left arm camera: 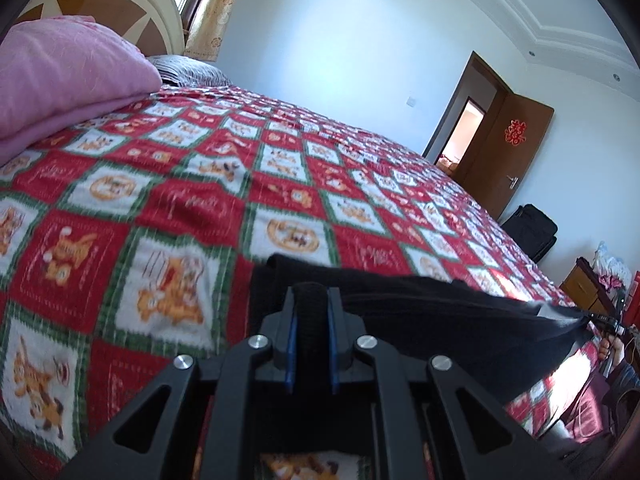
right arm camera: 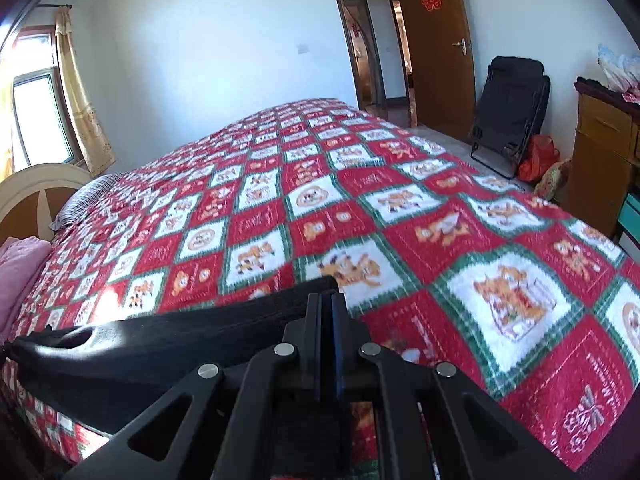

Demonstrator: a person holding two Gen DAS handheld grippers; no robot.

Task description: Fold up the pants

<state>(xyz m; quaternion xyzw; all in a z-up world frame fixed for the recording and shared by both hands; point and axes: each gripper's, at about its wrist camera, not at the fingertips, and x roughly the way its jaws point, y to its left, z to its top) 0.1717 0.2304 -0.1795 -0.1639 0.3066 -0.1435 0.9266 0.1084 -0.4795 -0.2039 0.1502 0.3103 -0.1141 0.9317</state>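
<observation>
Both claws are clamped on the black pants [left arm camera: 420, 304], which hang stretched between them just above the near edge of the bed [left arm camera: 248, 184]. The left claw [left arm camera: 311, 300] pinches a thick roll of fabric between its blue-lined fingers; the right claw [right arm camera: 326, 308] is closed almost flat on a thin edge of the same cloth [right arm camera: 180, 340]. From the left wrist view the pants run off to the right in a taut band toward the other claw — from the right wrist view they run off to the left, sagging a little below the top edge.

This looks like the carrying or laying-out step: the garment is lifted and spread by two ends, not yet resting flat on the red checked bedspread [right arm camera: 400, 208]. How many folds it already has cannot be told, since most of the cloth hangs out of sight below the claws.

The next move likely calls for lowering both claws together, keeping the cloth taut, so it lands smooth on the bed — well clear of the pink blanket [left arm camera: 68, 76] by the headboard.
</observation>
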